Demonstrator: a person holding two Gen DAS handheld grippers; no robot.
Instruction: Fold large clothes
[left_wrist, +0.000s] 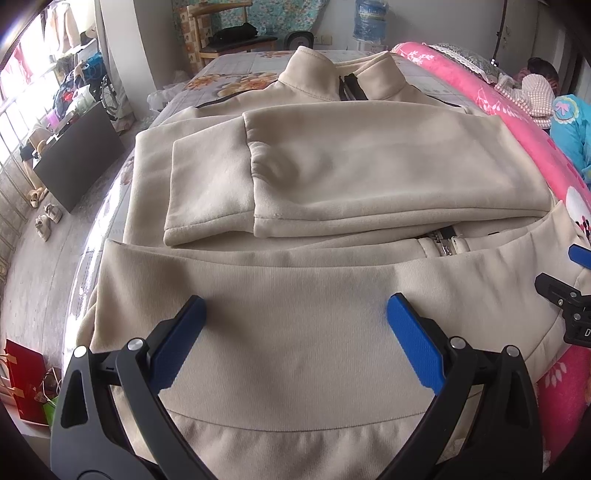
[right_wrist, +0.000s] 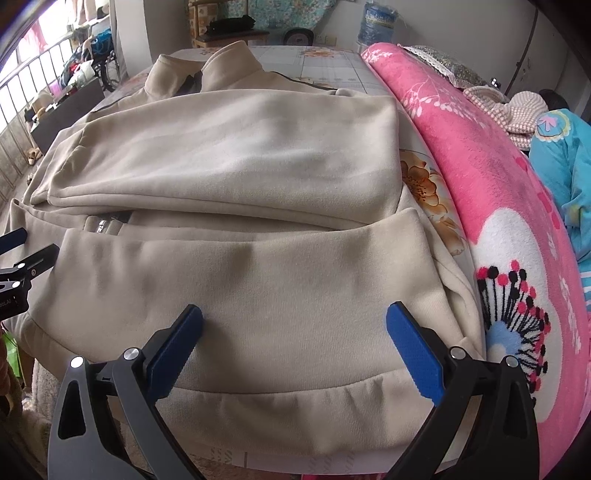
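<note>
Jacket: a beige zip-up jacket (left_wrist: 332, 173) is lying spread on the bed (left_wrist: 236, 70), collar pointing to the far end, zipper running down its middle.
Sleeves: both sleeves are lying folded across the chest, one cuff (left_wrist: 210, 184) overlapping the other sleeve.
Hem: the bottom band (right_wrist: 280, 417) is sitting nearest the cameras, with the lower part of the jacket doubled up toward the sleeves and ending in a fold edge (right_wrist: 236, 236) just short of them.
Left tool: the left tool (left_wrist: 295, 325) is hovering over the lower left part of the jacket, its blue fingers (left_wrist: 413, 339) standing wide apart and gripping nothing.
Right tool: the right tool (right_wrist: 293, 332) is hovering over the lower right part, likewise spread wide and empty; whether its tips are touching the cloth, I cannot tell.
Blanket: a pink flowered blanket (right_wrist: 480, 166) is lying bunched just beside the jacket's right edge.
Background: a water jug (left_wrist: 369, 18) is standing beyond the bed.
</note>
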